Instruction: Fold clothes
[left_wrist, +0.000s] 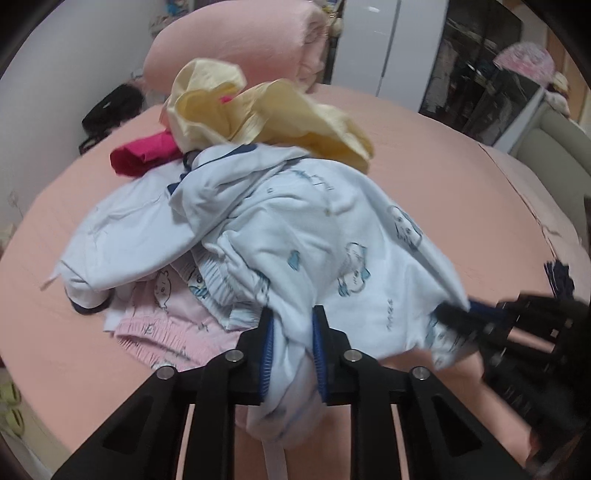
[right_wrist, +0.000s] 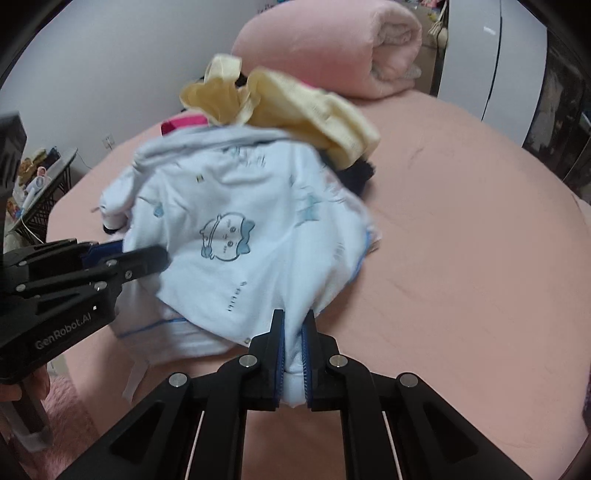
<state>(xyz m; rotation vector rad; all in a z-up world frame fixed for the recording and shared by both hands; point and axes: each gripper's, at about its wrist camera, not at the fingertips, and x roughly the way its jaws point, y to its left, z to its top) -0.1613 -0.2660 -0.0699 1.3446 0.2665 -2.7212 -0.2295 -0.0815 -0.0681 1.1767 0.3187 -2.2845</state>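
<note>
Gripping the pale-blue top (left_wrist: 314, 236) with both the left gripper (left_wrist: 293, 350) and right gripper (right_wrist: 293, 354) clamped on its near hem, you've folded nothing yet: it lies atop the pile (left_wrist: 177, 306) on the bed (left_wrist: 461, 192).

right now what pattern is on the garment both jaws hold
Pale blue garment with blue cartoon-animal prints; clearest in right wrist view.

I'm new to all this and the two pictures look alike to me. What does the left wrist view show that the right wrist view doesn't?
Only the left wrist view shows the pink printed garment under the pile and a black bag by the wall. Only the right wrist view shows a small side table with clutter, and the brand lettering on the left gripper. Both show the pale blue cartoon-print garment, pinched by the left gripper and the right gripper, the yellow garment, the rolled pink blanket and the pink bed sheet.
</note>
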